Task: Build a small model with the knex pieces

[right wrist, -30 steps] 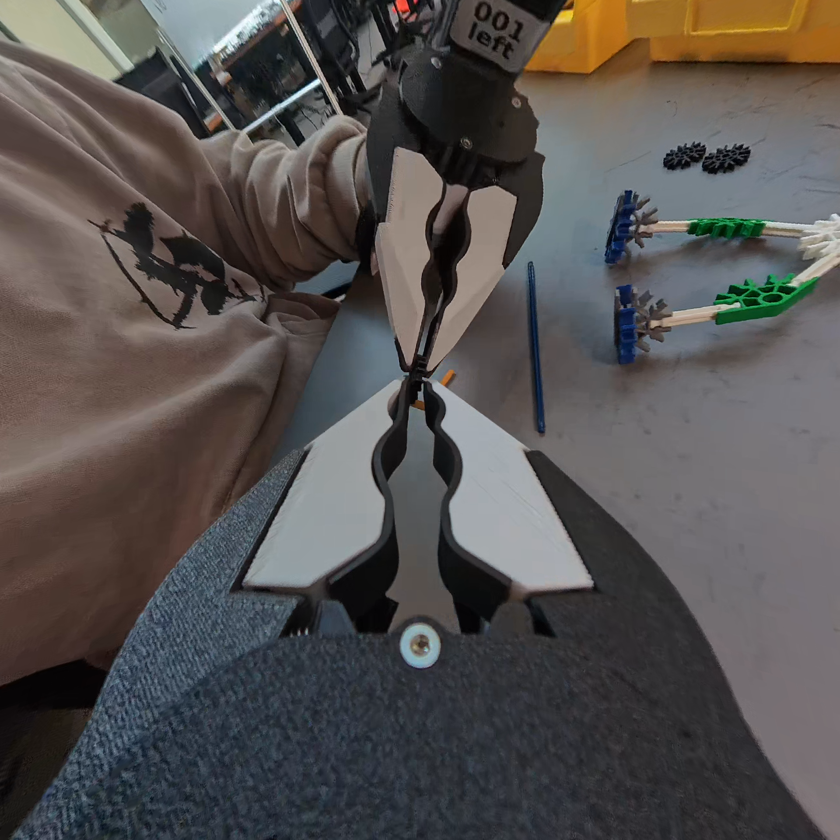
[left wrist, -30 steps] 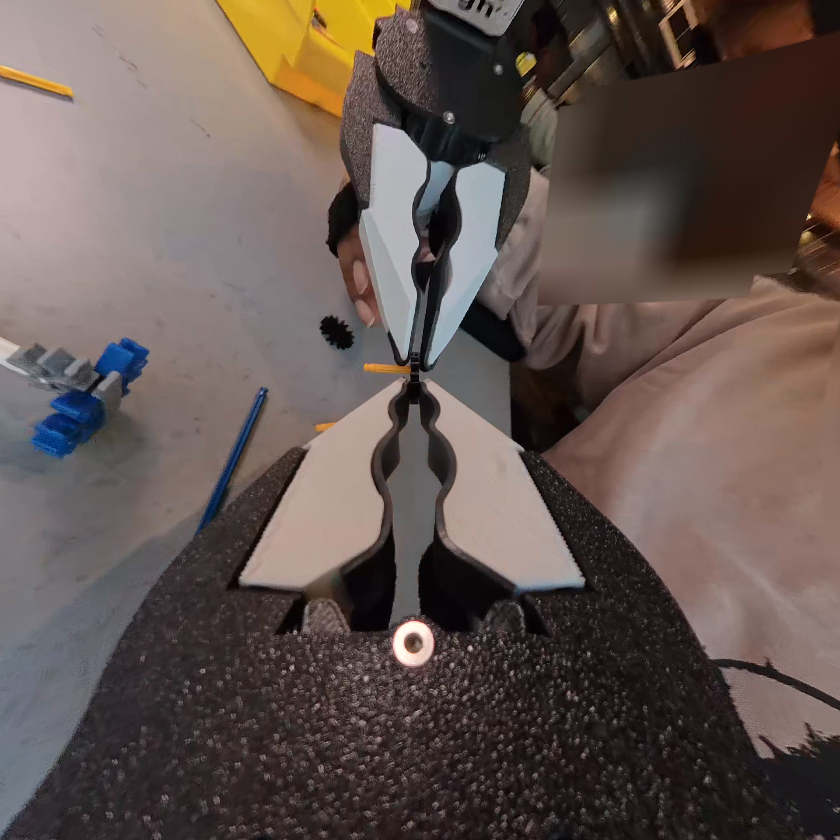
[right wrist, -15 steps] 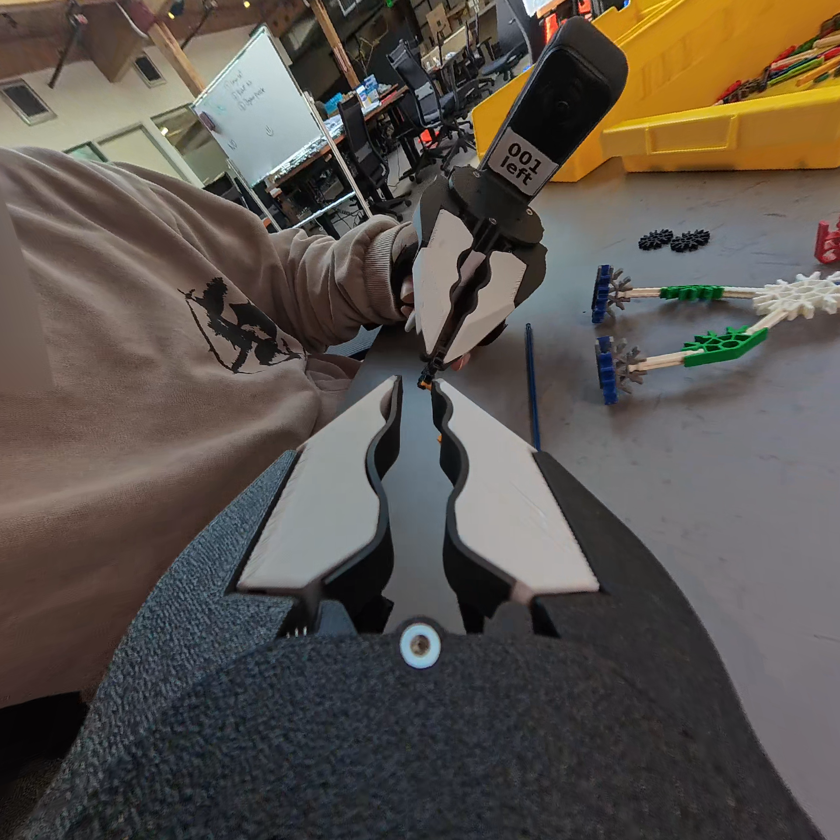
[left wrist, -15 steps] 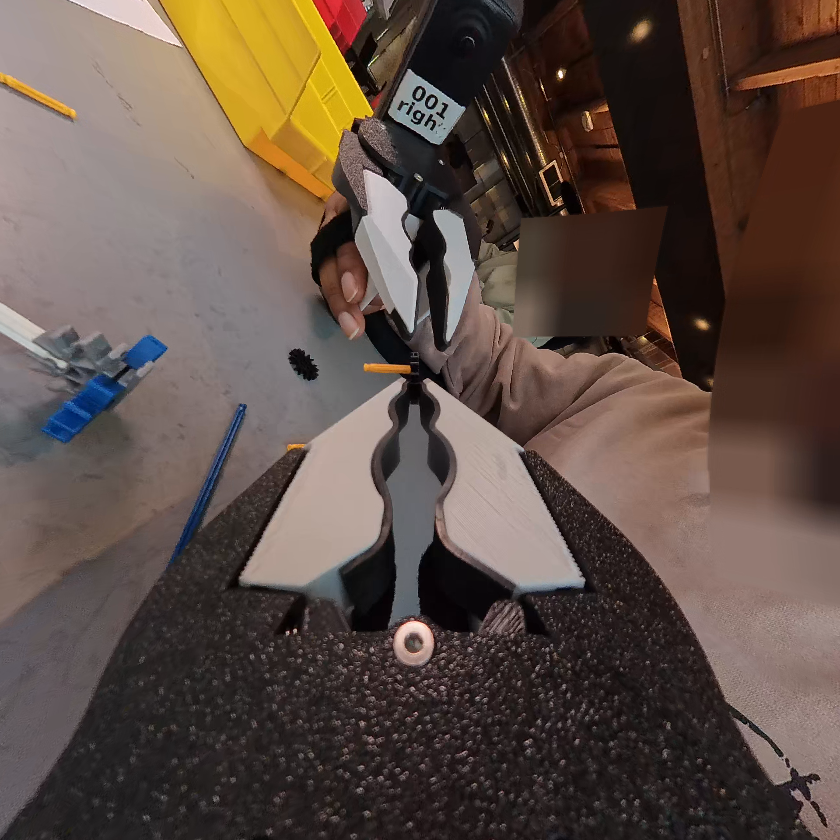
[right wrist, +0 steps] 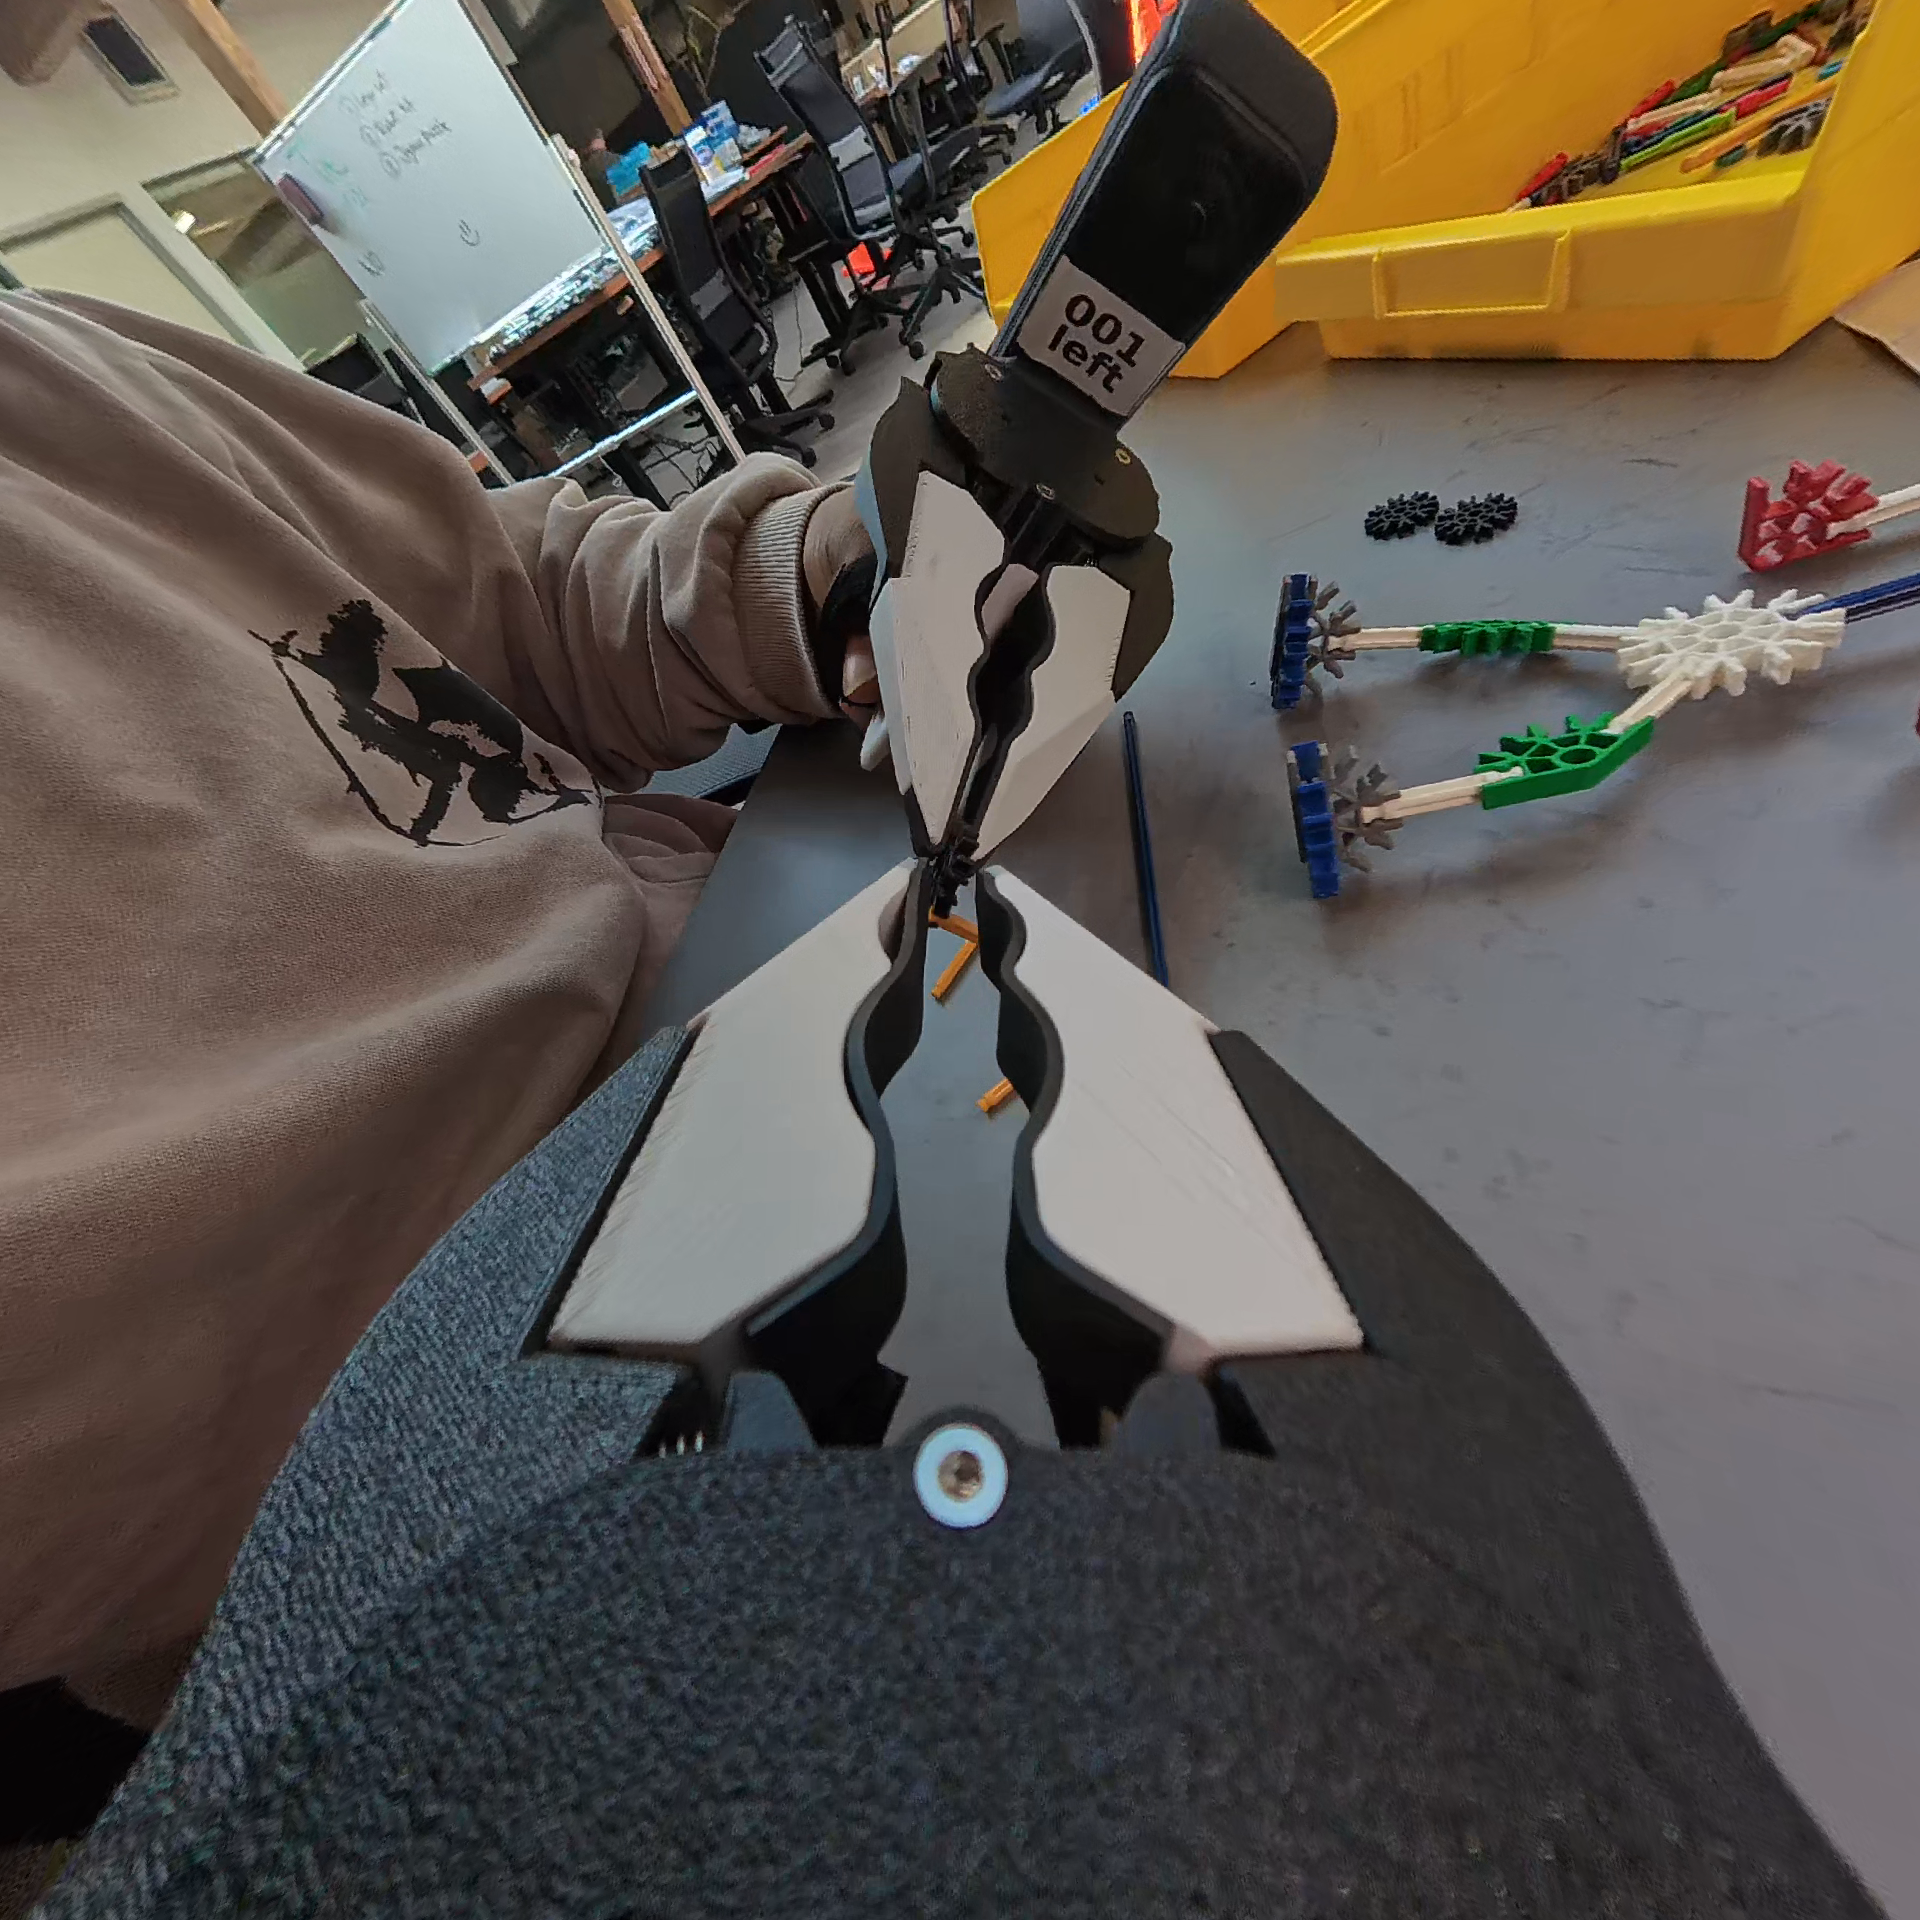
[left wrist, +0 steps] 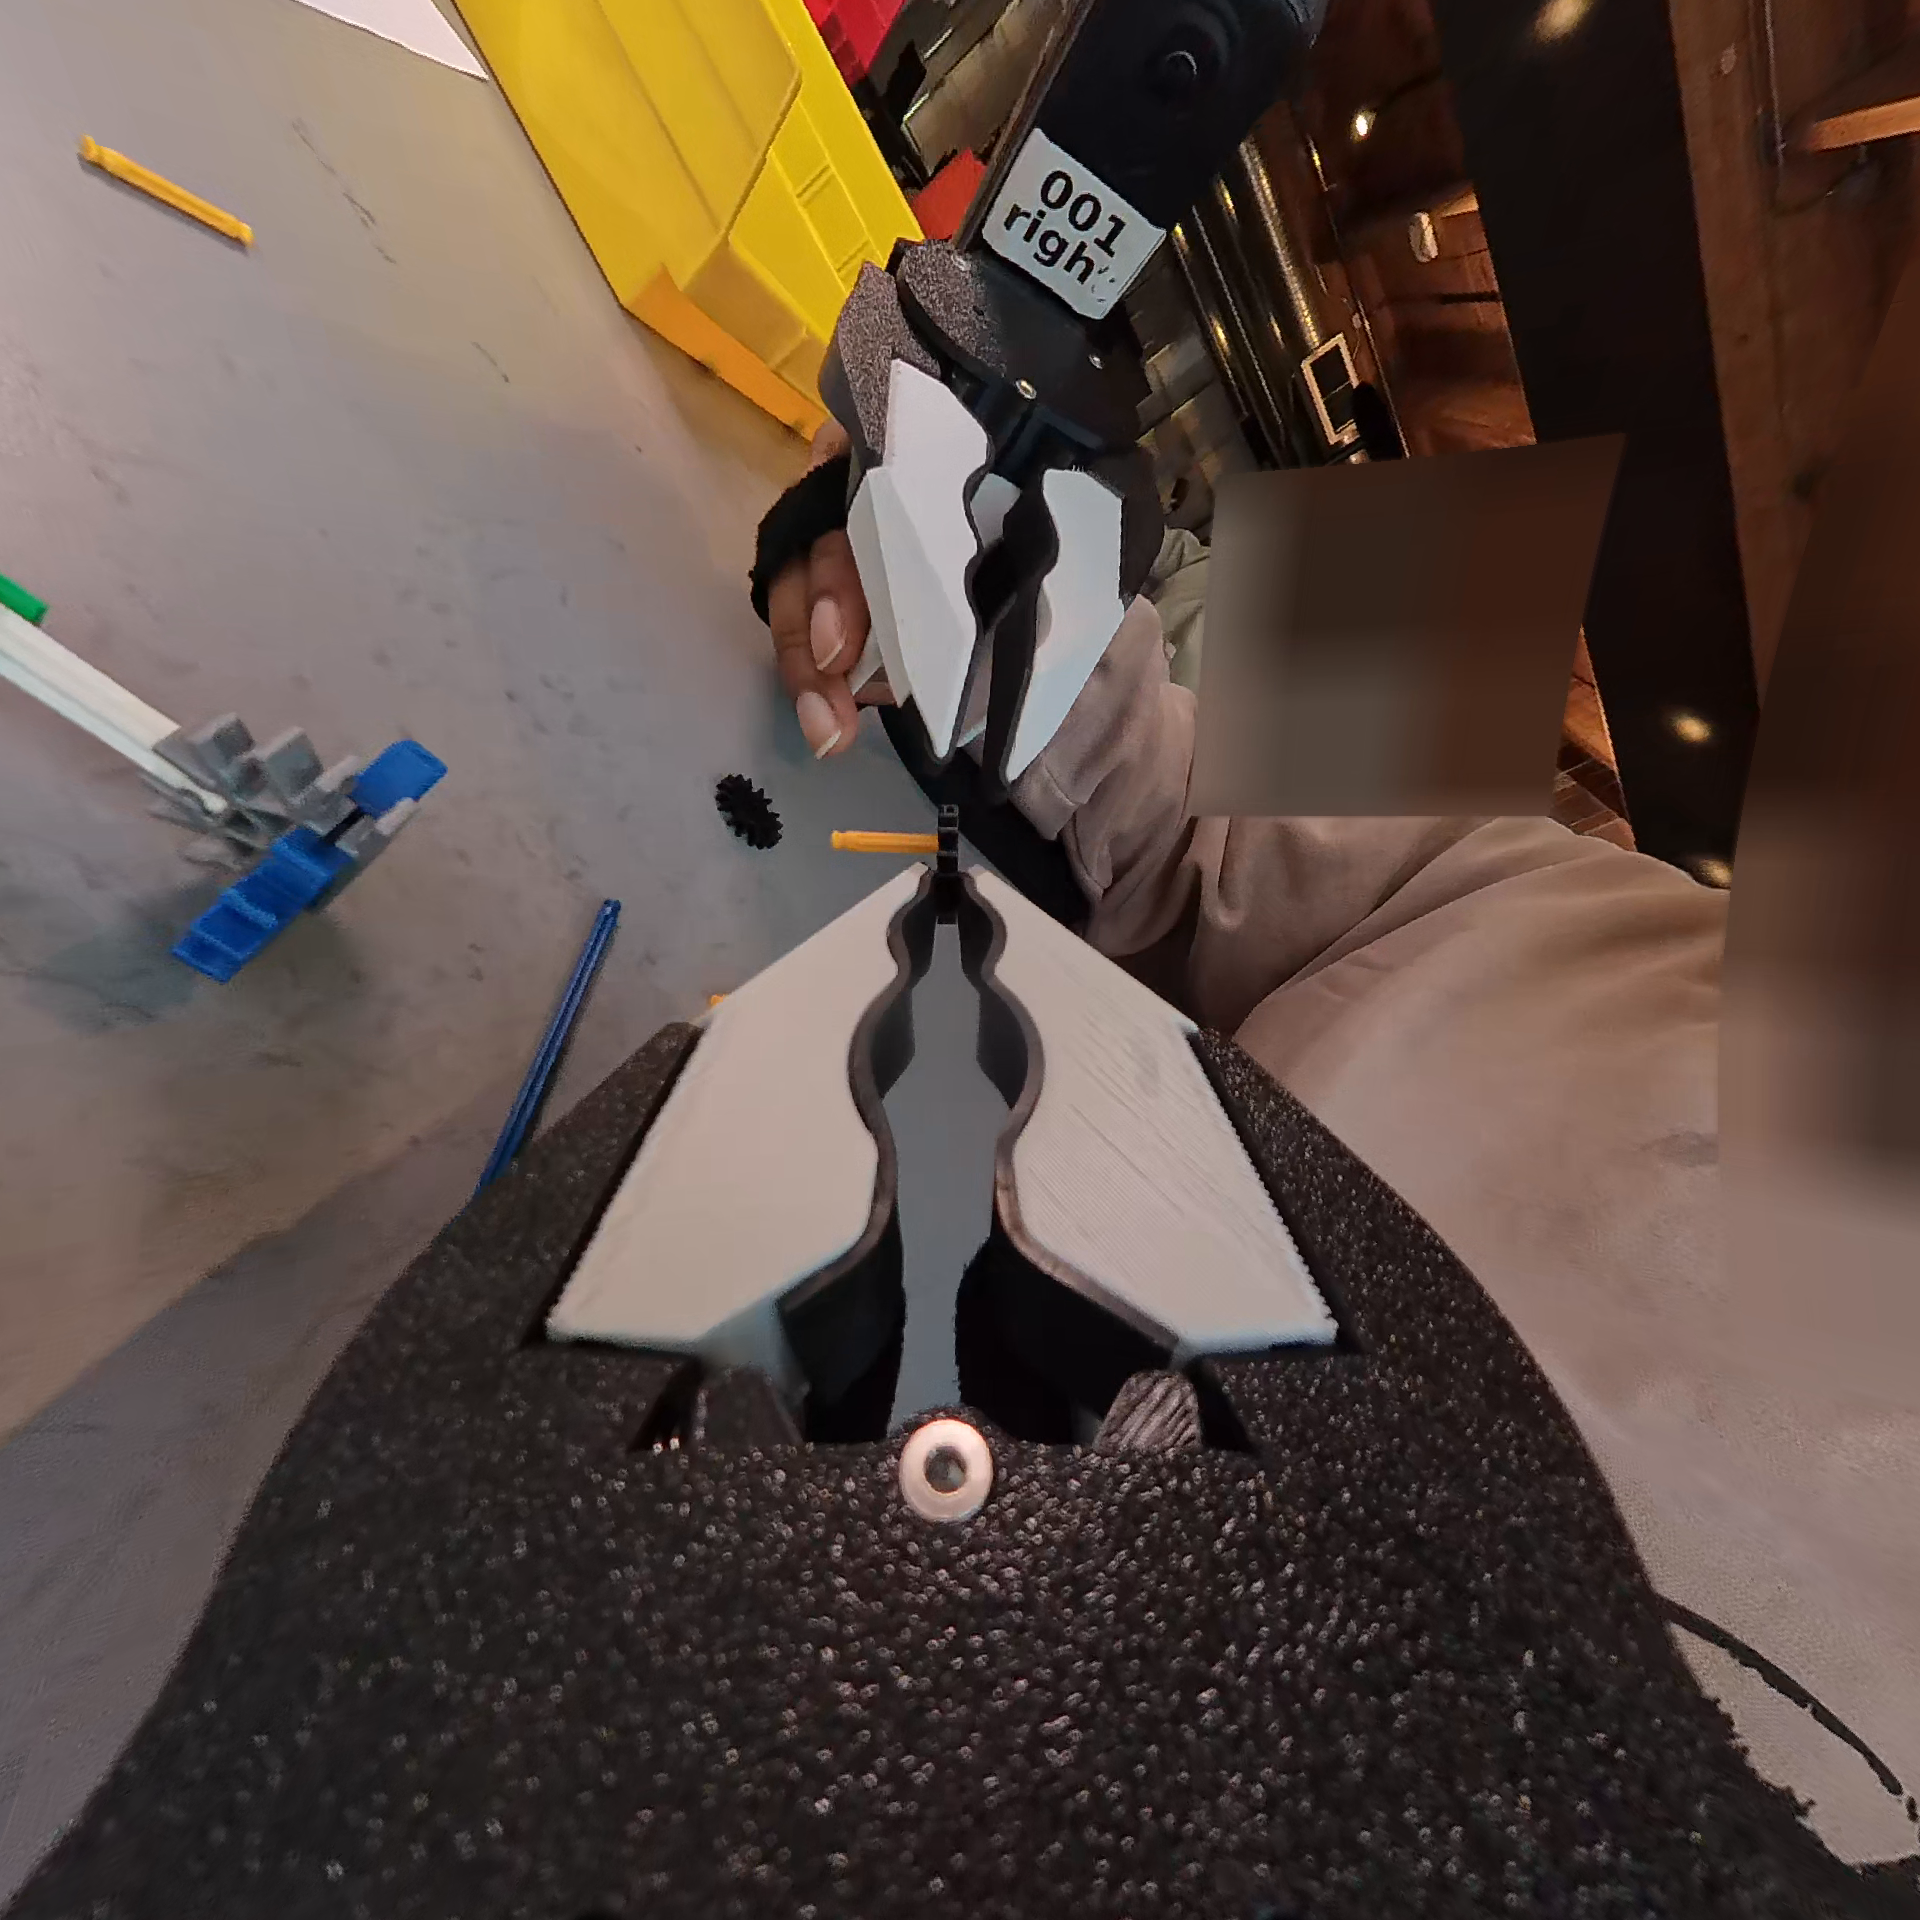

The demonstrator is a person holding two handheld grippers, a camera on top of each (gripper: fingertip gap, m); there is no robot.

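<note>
My left gripper (left wrist: 945, 883) is shut on a small black connector (left wrist: 945, 831) with a short orange rod (left wrist: 878, 840) plugged into it. It holds them above the grey table's near edge. My right gripper (right wrist: 948, 883) is open, and its tips stand on either side of the same connector, facing the left gripper (right wrist: 951, 831) tip to tip. The orange rod (right wrist: 958, 951) hangs between the right fingers. In the left wrist view the right gripper (left wrist: 971, 758) stands just beyond the connector with its jaws apart.
A blue rod (right wrist: 1143, 842) and a loose orange piece (right wrist: 995, 1094) lie nearby. A rod-and-connector assembly (right wrist: 1455, 707) with blue, grey, green and white parts lies to the right. Two black gears (right wrist: 1439, 516) and yellow bins (right wrist: 1558, 260) are behind. The person's sweatshirt (right wrist: 312, 831) is on the left. The grippers are tip to tip, or close to it.
The right gripper let go of the connector, opened and drew back. It has now come close again, still open. The left gripper stayed shut on the piece.
</note>
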